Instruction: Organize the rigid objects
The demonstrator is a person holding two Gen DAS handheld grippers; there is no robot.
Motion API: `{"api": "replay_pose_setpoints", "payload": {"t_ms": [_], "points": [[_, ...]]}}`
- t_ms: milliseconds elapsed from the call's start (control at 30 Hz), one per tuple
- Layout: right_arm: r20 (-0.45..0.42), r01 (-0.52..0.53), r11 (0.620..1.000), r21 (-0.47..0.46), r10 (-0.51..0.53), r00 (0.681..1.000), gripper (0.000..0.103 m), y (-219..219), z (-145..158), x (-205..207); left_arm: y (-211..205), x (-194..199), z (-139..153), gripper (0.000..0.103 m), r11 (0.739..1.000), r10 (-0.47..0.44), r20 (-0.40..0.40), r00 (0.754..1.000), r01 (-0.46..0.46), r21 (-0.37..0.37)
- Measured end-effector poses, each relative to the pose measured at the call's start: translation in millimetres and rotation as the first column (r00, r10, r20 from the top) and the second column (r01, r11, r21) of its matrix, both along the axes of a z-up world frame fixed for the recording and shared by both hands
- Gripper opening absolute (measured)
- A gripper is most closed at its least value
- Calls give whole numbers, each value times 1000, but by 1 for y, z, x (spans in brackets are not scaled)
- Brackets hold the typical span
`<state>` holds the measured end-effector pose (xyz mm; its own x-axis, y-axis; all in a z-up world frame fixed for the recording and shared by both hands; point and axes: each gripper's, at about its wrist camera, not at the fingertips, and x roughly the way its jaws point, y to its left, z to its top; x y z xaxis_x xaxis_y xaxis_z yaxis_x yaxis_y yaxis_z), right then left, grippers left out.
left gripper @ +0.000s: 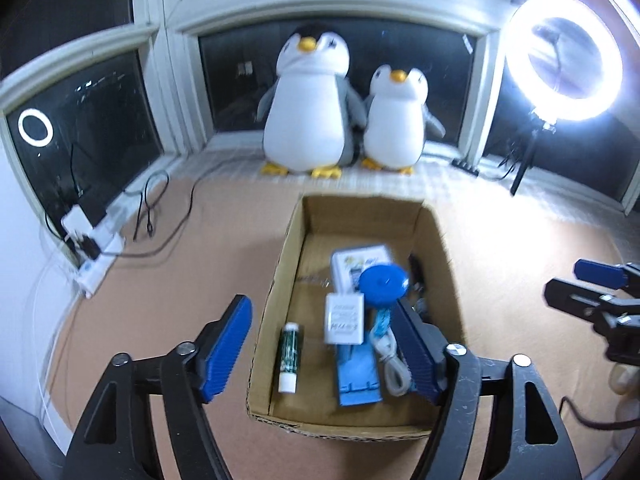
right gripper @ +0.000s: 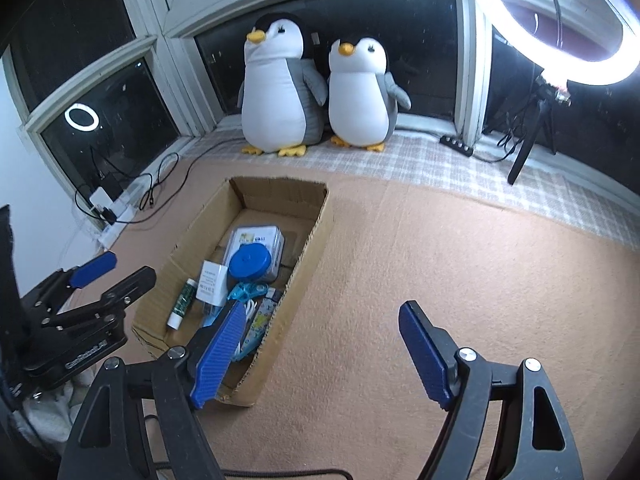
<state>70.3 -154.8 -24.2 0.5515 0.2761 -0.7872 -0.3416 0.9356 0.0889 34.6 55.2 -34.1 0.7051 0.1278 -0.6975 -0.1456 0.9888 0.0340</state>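
An open cardboard box (left gripper: 276, 300) sits on the tan carpet. Inside lie a green-and-white stick (left gripper: 289, 360), a white adapter (left gripper: 345, 318), a round blue lid (left gripper: 383, 282), a pale flat case (left gripper: 360, 258), a blue stand (left gripper: 357, 384) and a white cable (left gripper: 394, 366). My left gripper (left gripper: 320, 308) hangs open above the box's near end, holding nothing. In the right wrist view, my right gripper (right gripper: 324, 312) is open and empty, over the carpet just right of the box (right gripper: 312, 264). My left gripper (right gripper: 118, 272) shows there at the left edge.
Two plush penguins (left gripper: 320, 108) stand on the checked sill by dark windows. A lit ring light (left gripper: 568, 56) on a tripod is at the right. A power strip with cables (left gripper: 96, 248) lies at the left, another strip (right gripper: 456, 145) on the sill. Carpet (right gripper: 460, 264) stretches right of the box.
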Motion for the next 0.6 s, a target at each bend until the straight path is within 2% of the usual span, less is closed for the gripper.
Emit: {"api": "replay_pose_setpoints", "payload": {"t_ms": [100,233,300,467,600], "points": [[30,7,1000,-1,-7,1000,80,0,11,-4,-5,-4,19,79,1000,-4,36,999,3,9],[66,28,1000,6,-29,997,81,-2,24,-10,-9,-11,36,88,1000,-5,70,998,4,16],[87,43,999,8,-44,995,81,-3,30,-12,-11,-15,45,88,1000,-6,90,996,4,24],[152,97,995,-1,-95,984,83,-6,45,-22,-14,-22,59,90,1000,-2,121,993,-1,28],[215,140,990,-21,-132,968,88,-6,56,-31,-16,-26,65,96,1000,4,142,990,-9,30]]}}
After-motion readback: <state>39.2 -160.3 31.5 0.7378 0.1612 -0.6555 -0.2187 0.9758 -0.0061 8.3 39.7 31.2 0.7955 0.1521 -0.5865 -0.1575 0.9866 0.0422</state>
